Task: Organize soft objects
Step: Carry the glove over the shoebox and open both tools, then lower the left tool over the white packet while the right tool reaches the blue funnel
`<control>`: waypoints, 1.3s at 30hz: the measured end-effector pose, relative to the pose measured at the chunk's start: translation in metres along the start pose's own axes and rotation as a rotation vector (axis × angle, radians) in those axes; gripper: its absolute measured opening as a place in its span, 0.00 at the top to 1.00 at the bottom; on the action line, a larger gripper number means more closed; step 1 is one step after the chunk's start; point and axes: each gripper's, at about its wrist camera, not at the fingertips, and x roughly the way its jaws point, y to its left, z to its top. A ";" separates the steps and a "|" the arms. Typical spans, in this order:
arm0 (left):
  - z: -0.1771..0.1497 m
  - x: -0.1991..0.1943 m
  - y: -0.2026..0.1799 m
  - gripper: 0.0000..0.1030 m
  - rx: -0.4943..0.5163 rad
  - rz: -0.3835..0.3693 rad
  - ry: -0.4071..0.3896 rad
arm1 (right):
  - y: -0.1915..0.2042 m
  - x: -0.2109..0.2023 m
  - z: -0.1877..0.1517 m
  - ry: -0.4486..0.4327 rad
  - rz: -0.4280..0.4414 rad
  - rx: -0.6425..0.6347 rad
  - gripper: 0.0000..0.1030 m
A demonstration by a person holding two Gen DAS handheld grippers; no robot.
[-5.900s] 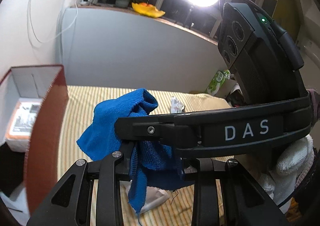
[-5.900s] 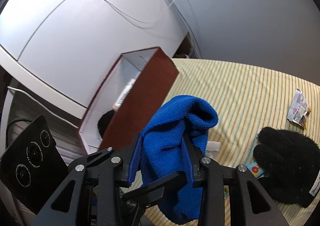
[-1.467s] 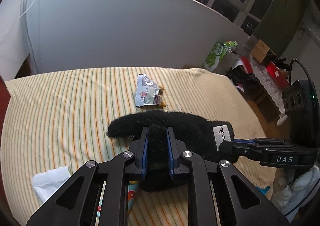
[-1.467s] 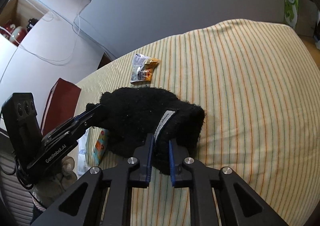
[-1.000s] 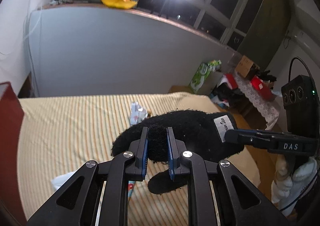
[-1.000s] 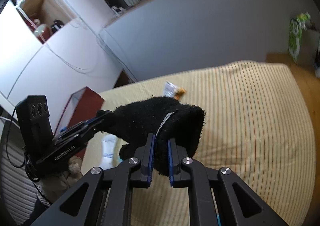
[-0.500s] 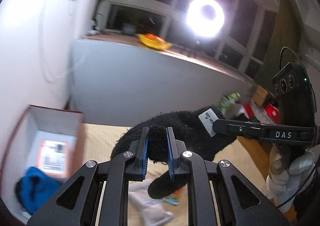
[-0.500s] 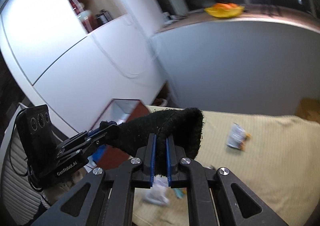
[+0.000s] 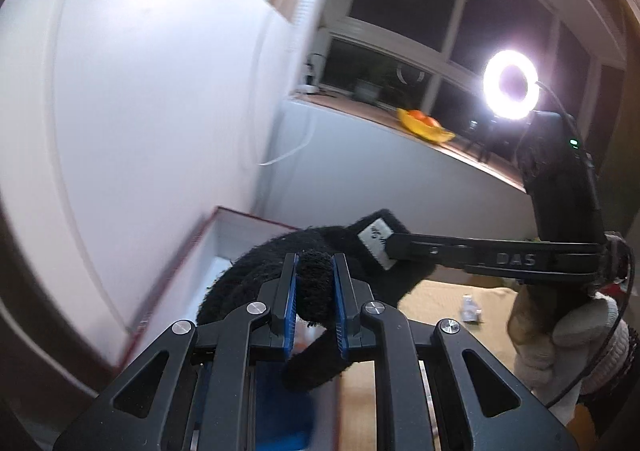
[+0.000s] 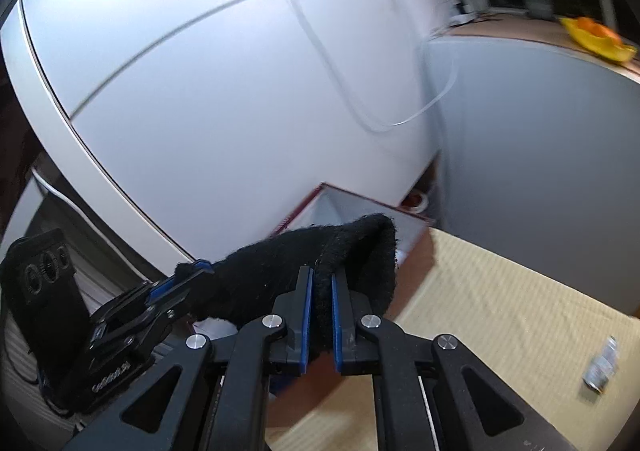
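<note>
Left tool (image 9: 314, 303): jaws narrow, blue pads clamped on a fold of the black glove (image 9: 320, 251), at 6 o'clock in the left wrist view.
Right tool (image 10: 320, 315): jaws narrow, clamped on the cuff end of the same glove, at 6 o'clock in the right wrist view.
Glove position: carried in the air, stretched between both tools, above the near edge of the red box (image 10: 360, 207), which sits at 12 o'clock from the right tool.
Reason for two-point hold: judged, a limp item sags from a single grip; holding both ends keeps it spread and clear of the box wall.
Box: open top, pale interior; a blue item shows blurred low in the left wrist view, identity uncertain.
Bed (image 10: 520, 311): striped yellow cover, at 4 o'clock in the right wrist view; a small wrapper (image 10: 600, 367) lies on it.
Writing: "DAS" on the right tool's arm in the left wrist view; the white glove label (image 9: 376, 241) carries print too small to read; lettering on the left tool's body is blurred.
Step in hand: judged, transfer toward the box, release not yet made.
</note>
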 end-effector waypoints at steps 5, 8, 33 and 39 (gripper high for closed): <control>-0.010 0.007 0.010 0.86 0.011 0.065 0.026 | 0.013 0.046 0.005 0.045 -0.002 -0.041 0.92; -0.018 0.018 0.012 0.86 0.028 0.102 0.054 | 0.009 0.064 0.005 0.067 0.002 -0.025 0.92; -0.047 -0.019 -0.001 0.54 -0.035 -0.012 0.009 | -0.026 -0.044 -0.051 -0.007 -0.102 -0.032 0.38; -0.068 -0.025 -0.026 0.54 -0.042 -0.121 0.041 | -0.057 -0.120 -0.108 -0.079 -0.134 0.059 0.38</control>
